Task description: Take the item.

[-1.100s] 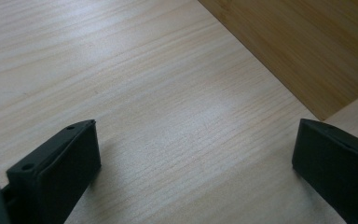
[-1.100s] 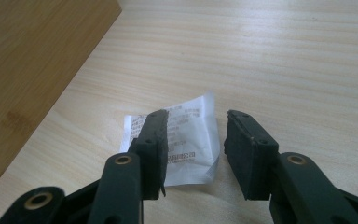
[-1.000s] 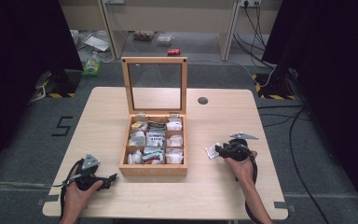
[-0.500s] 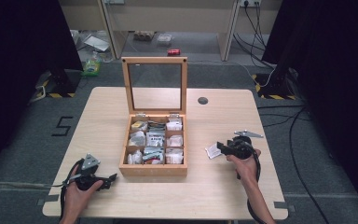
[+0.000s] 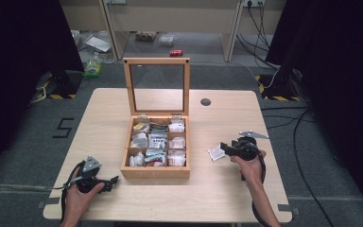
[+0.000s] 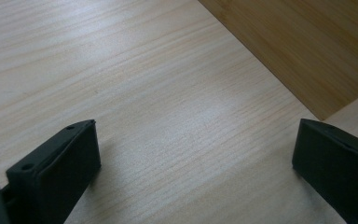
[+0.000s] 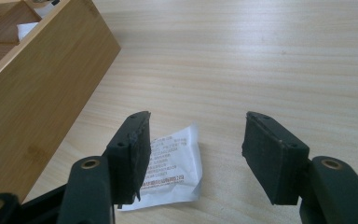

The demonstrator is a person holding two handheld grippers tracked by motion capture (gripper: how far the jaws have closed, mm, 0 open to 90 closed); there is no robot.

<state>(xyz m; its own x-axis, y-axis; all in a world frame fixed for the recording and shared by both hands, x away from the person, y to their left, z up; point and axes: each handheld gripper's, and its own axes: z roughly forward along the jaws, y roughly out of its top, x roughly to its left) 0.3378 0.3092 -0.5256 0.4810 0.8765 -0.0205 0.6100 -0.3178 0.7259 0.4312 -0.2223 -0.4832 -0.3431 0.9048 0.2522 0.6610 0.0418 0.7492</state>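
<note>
A wooden box (image 5: 155,172) with several compartments of small packets stands mid-table, its glass lid (image 5: 157,86) propped upright. A white printed packet (image 5: 216,152) (image 7: 172,170) lies flat on the table to the right of the box. My right gripper (image 5: 225,148) (image 7: 196,144) hovers just over it. Its jaws have just been opening and stand apart, with the packet partly under one jaw and no pad pressing on it. My left gripper (image 5: 113,180) (image 6: 196,154) rests open on bare table by the box's front left corner.
A round grommet hole (image 5: 205,101) sits in the table behind the box. The box's side wall (image 7: 37,93) runs close beside my right gripper. Cables trail off both grippers toward the table's front edge.
The right gripper's jaws have spread wider over the white packet, which stays on the table. The left gripper has not moved.
</note>
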